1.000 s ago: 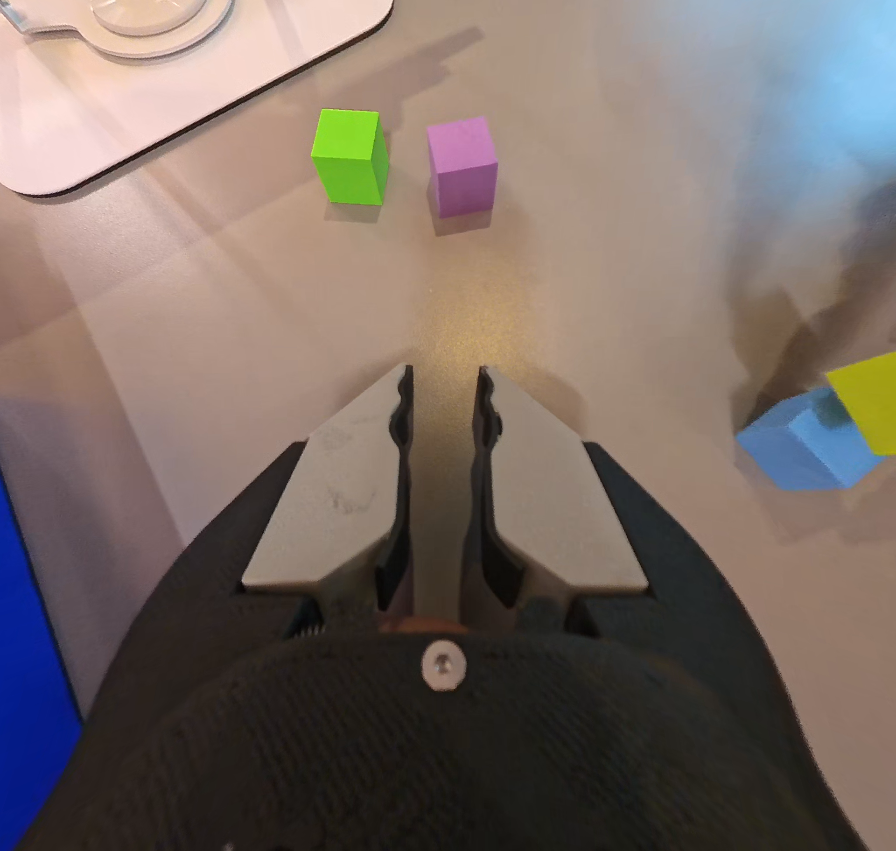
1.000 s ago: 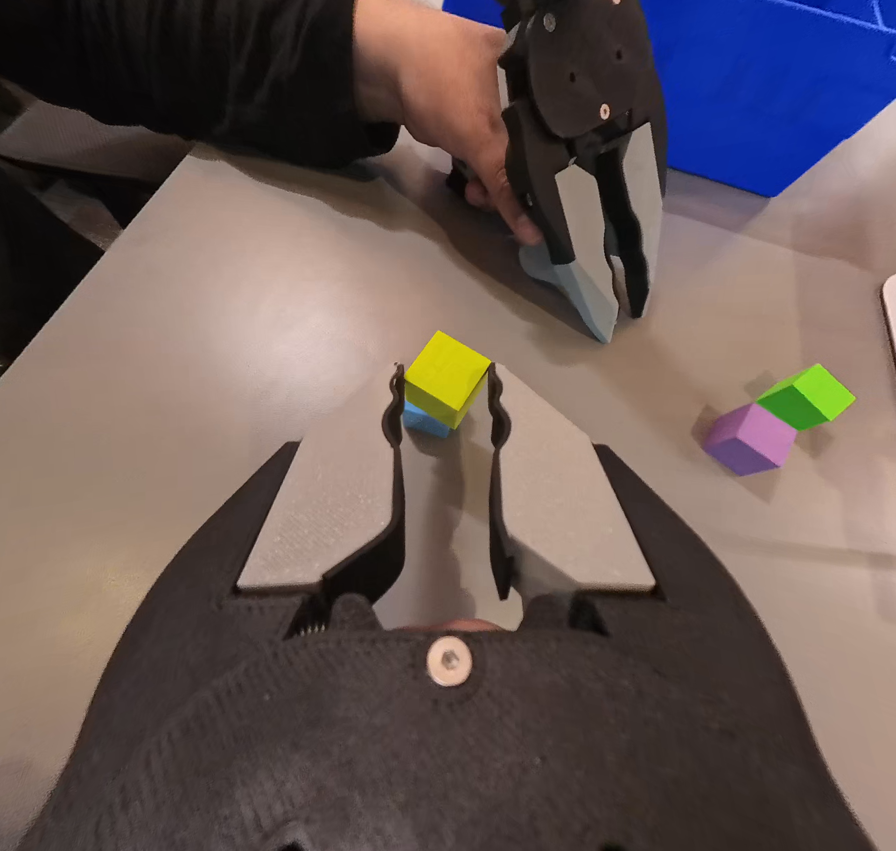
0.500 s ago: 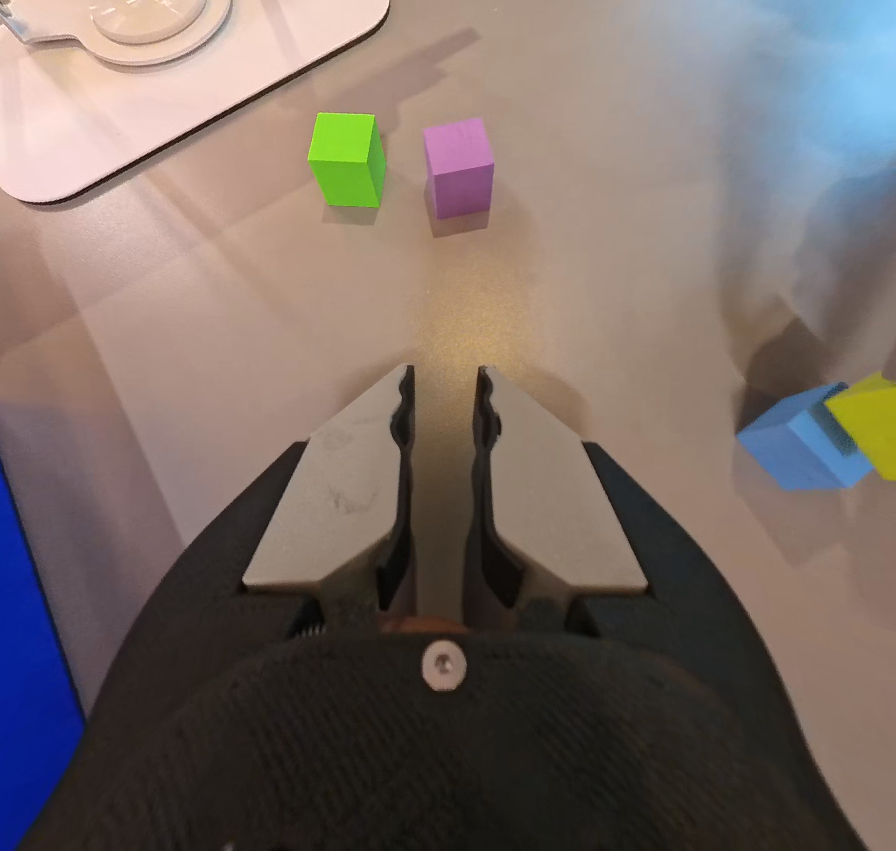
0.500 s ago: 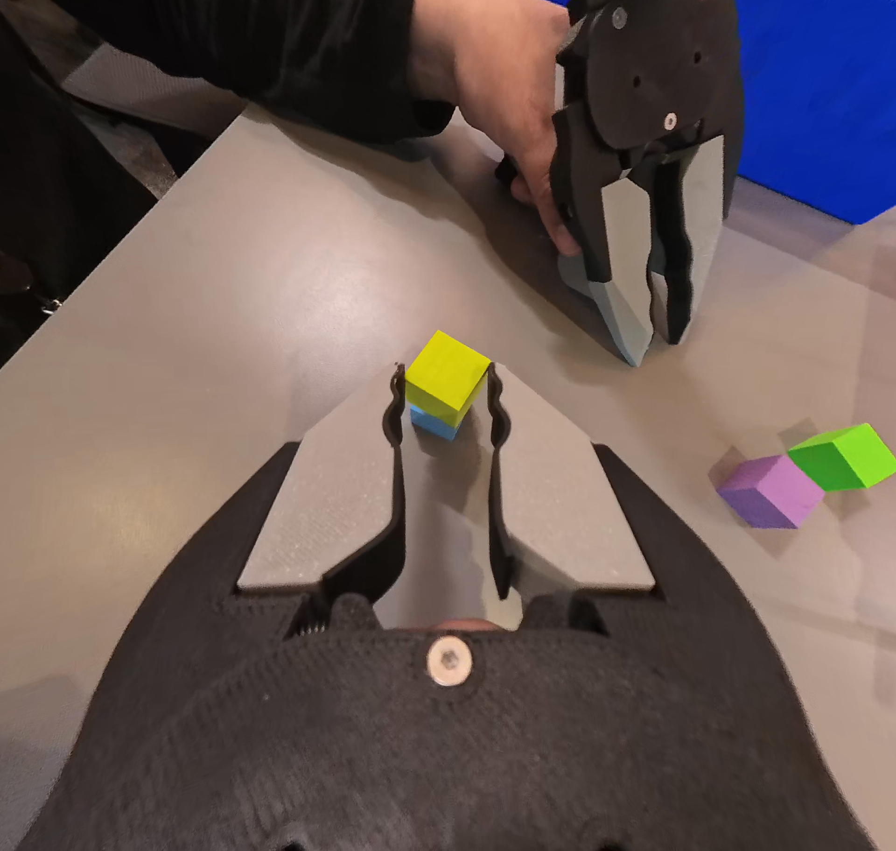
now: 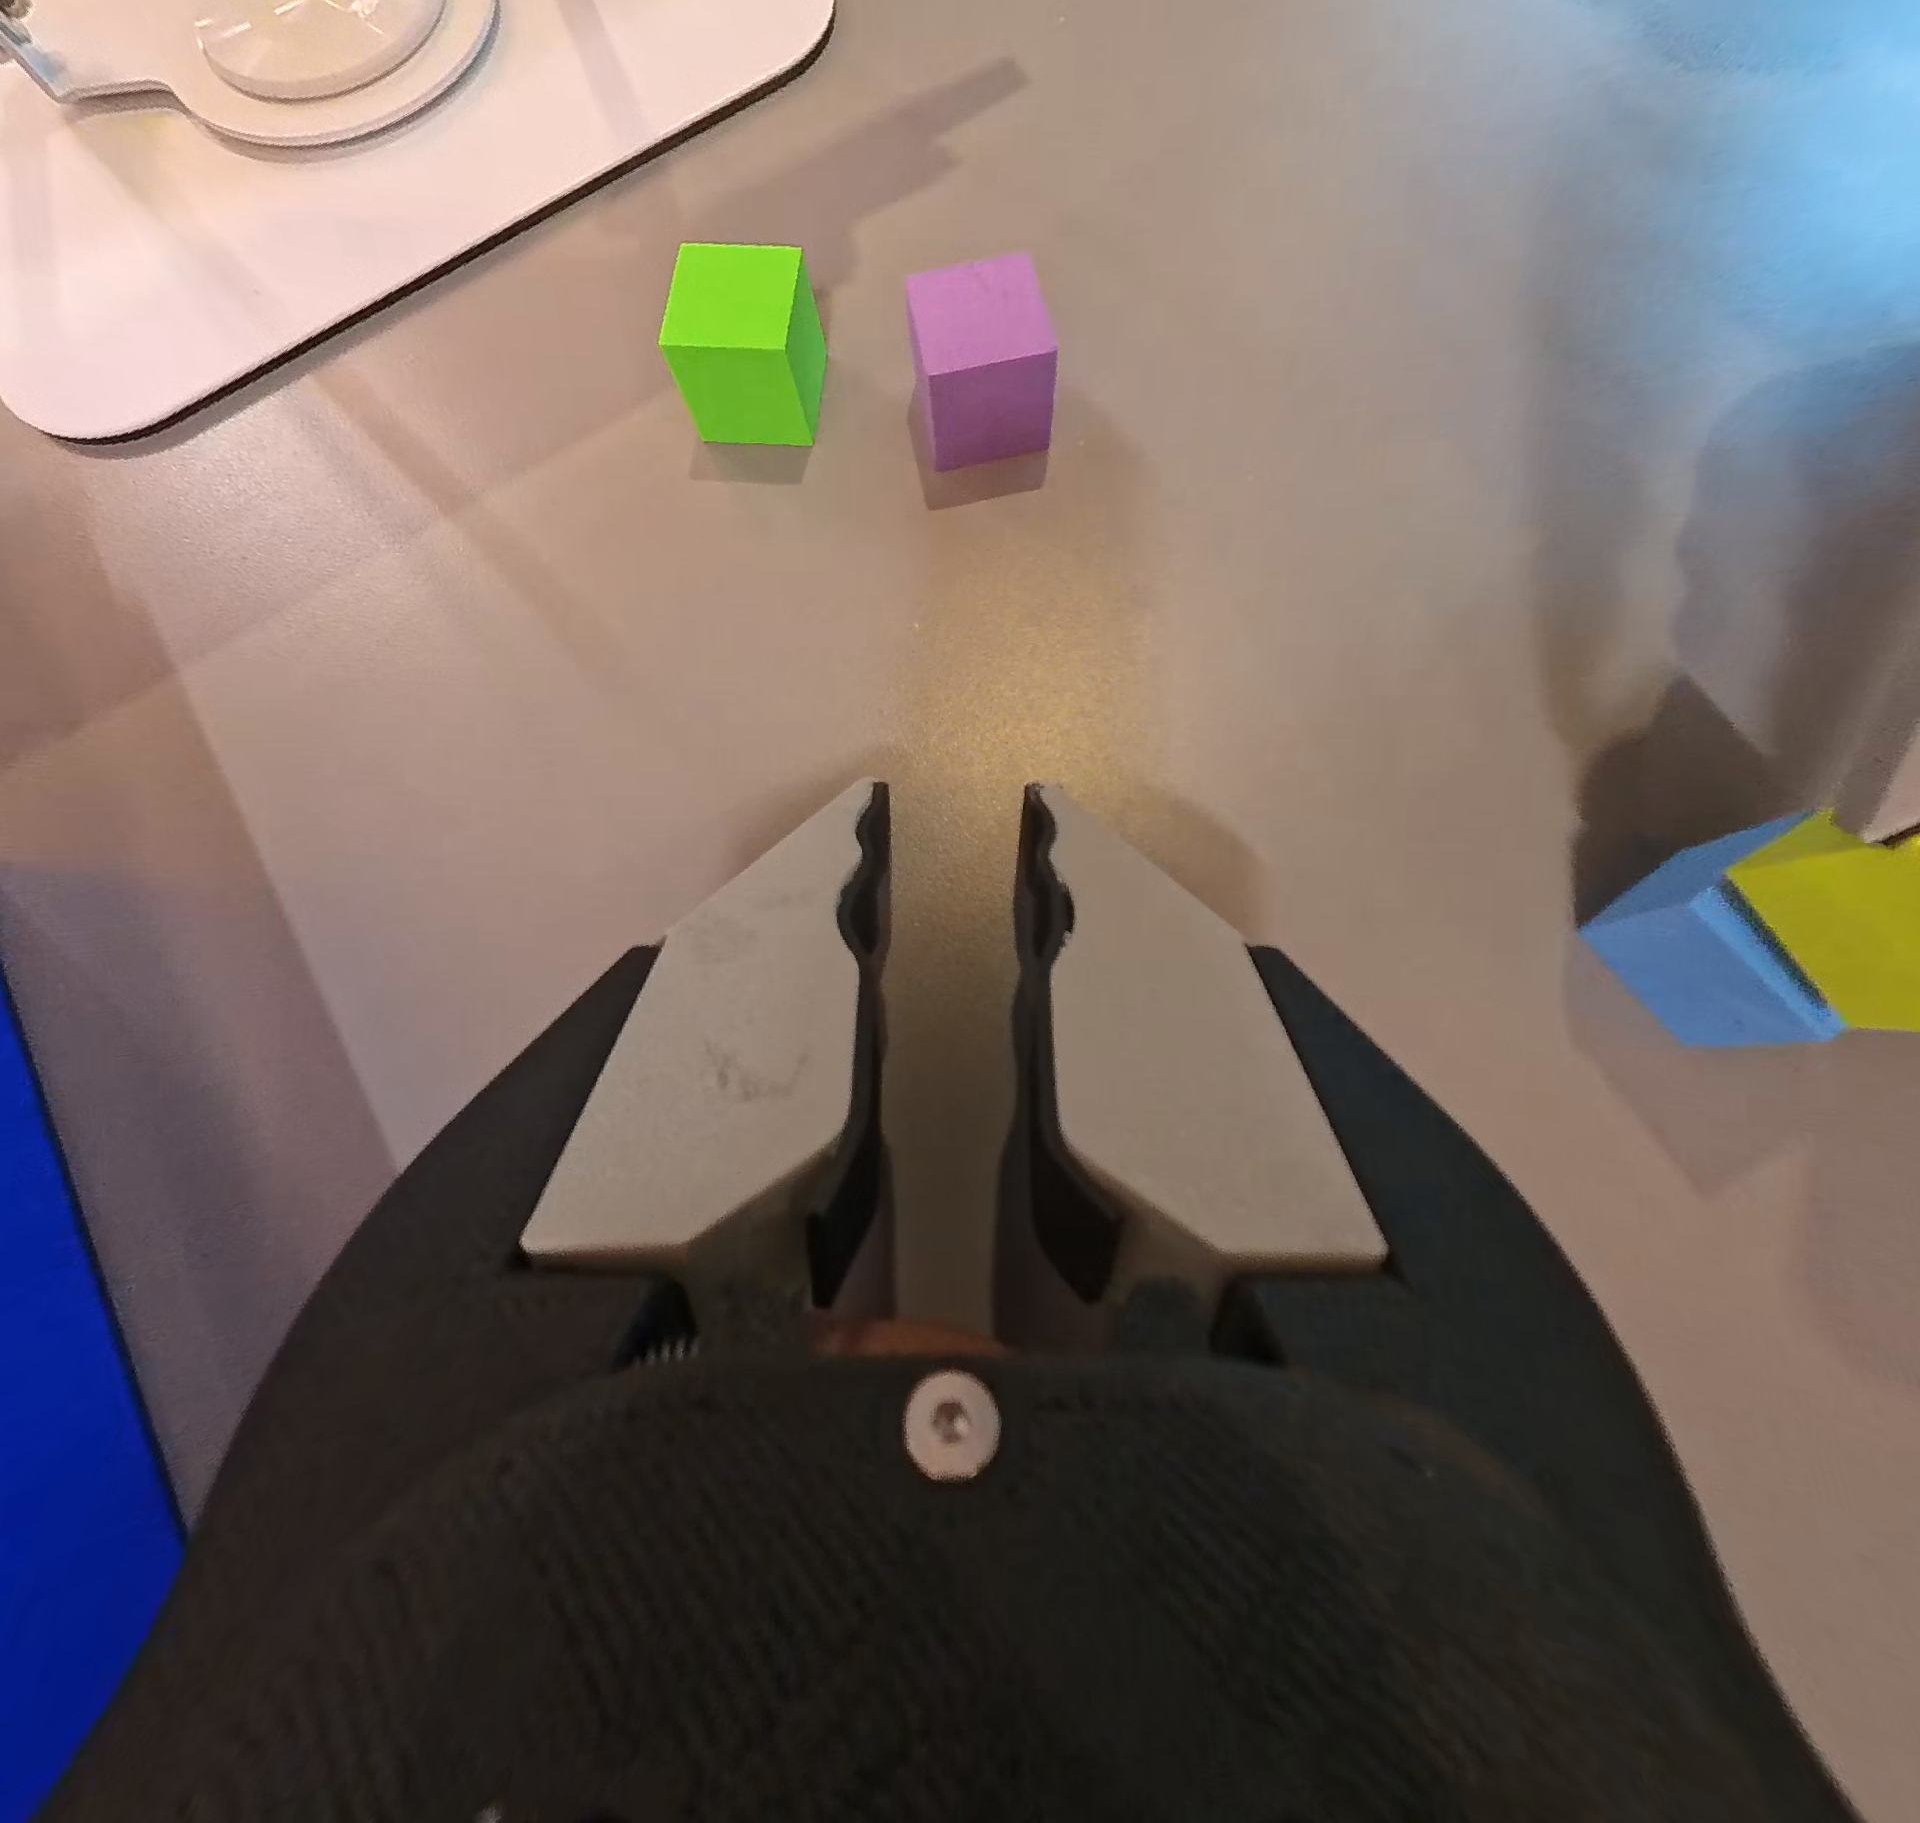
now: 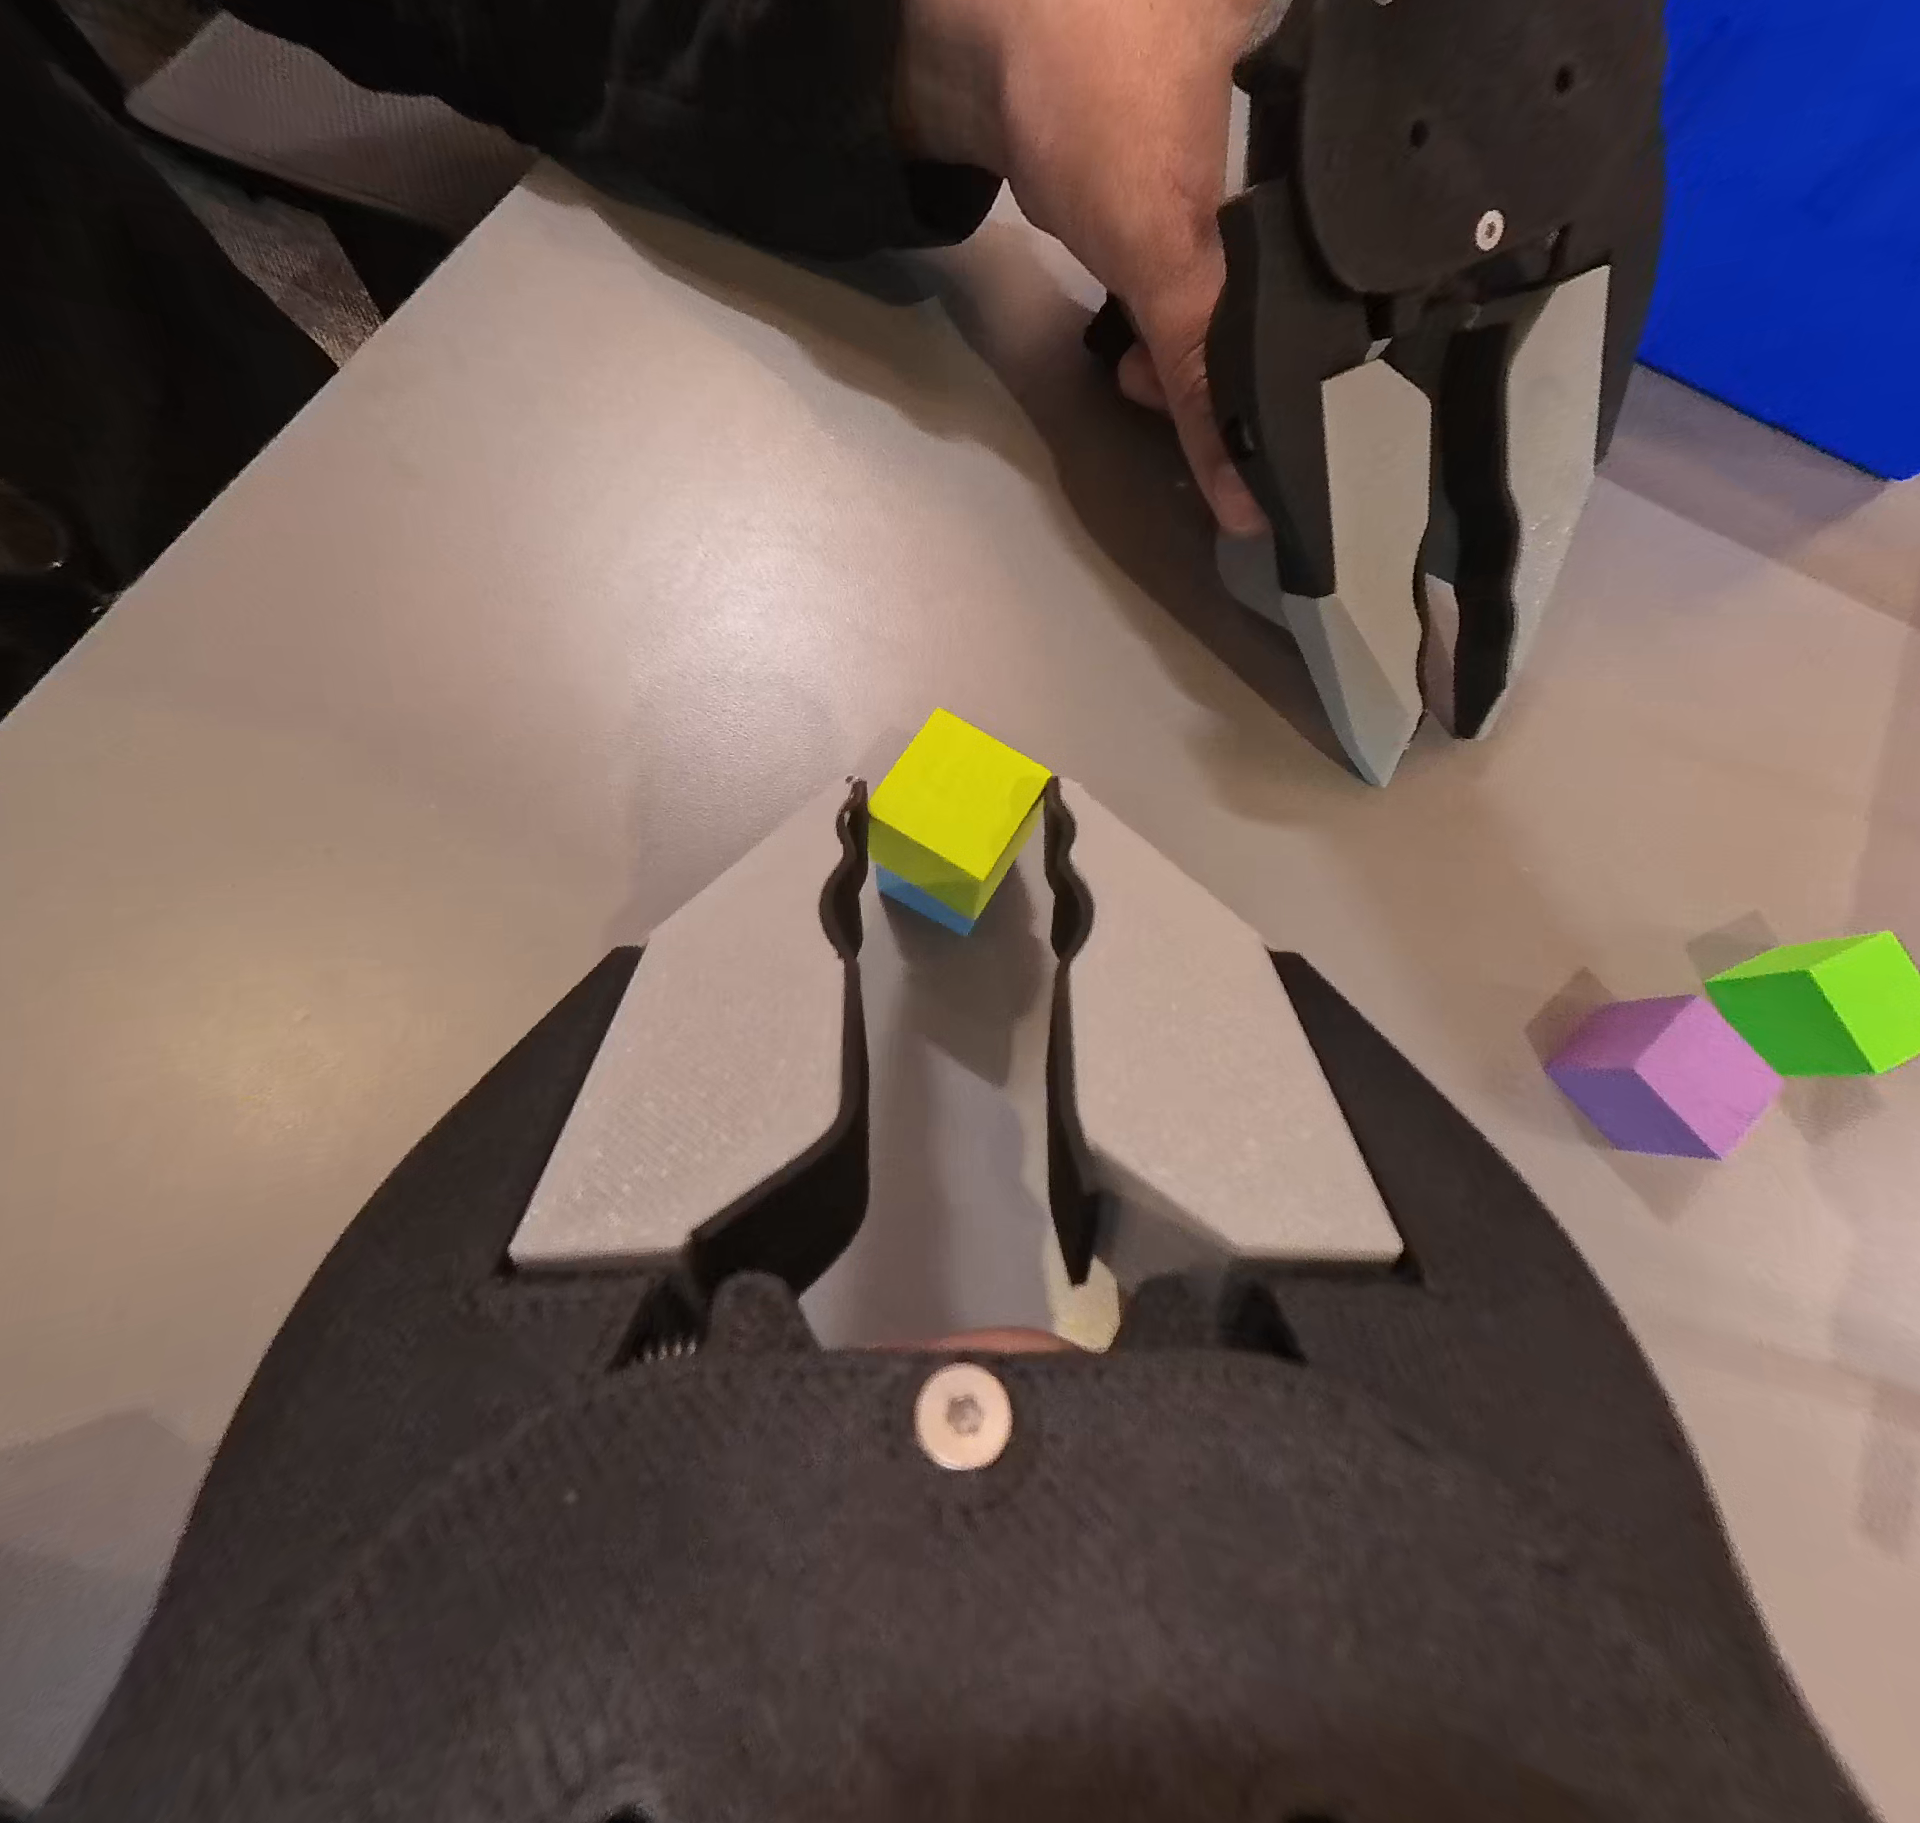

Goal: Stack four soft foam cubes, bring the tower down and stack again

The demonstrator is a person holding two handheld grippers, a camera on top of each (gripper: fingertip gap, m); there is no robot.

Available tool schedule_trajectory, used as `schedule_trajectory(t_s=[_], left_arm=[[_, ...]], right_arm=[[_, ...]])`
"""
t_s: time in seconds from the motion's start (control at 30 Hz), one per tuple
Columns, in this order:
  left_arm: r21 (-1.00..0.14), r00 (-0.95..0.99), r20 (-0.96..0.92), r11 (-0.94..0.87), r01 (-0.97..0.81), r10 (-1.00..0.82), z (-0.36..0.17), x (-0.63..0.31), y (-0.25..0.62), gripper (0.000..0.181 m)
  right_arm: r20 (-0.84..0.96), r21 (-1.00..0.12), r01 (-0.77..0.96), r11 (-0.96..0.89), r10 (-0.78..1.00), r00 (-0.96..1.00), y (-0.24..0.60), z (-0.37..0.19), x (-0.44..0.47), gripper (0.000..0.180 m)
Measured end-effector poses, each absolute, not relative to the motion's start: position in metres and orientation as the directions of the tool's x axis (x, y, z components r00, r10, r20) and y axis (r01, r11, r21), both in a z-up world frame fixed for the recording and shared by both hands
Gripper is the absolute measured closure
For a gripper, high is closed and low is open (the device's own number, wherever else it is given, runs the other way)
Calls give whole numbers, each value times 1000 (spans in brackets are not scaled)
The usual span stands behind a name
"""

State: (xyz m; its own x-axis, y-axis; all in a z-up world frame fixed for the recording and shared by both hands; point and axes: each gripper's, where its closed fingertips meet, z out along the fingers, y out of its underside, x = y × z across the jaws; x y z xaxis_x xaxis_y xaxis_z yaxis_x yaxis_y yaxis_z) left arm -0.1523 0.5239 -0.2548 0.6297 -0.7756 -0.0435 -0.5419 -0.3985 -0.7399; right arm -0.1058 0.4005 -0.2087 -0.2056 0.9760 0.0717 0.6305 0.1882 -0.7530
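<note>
1. Presently, going left to right in the left wrist view: a strip of blue bin [image 5: 42,1254] at the left edge, and a white board [image 5: 436,163] bearing a clear round disc at top left on the grey table [image 5: 416,682].
2. The green cube [image 5: 743,360] stands flat on the table just below the board's corner; the purple cube [image 5: 982,360] stands just beside it on the right, a narrow gap between them, not touching.
3. The left gripper [image 5: 956,797] sits low over bare table, short of those two cubes. Its jaws are parted by a narrow slot and nothing lies between them.
4. Far right in the same view: the blue cube [image 5: 1704,963] on the table with the yellow cube [image 5: 1839,932] on top, the yellow one turned out of line with the blue.
5. Right wrist view, left to right: a dark sleeve [image 6: 520,38] and a hand [image 6: 1091,163] hold the left gripper, its tips close to the table.
6. The right gripper [image 6: 951,807] has a fingertip at each side of the yellow cube; the right tip touches its corner. Whether the left tip presses it, I cannot tell. The blue cube shows only as a sliver underneath.
7. Purple and green cubes lie well apart at the right edge.
</note>
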Motion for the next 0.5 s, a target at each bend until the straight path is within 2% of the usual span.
schedule_trajectory(t_s=[0.5], left_arm=[[-740,630,-41,-400,-541,-776,-255,-152,524,157]], right_arm=[[70,-754,629,187,976,-206,402,-214,-107,149]])
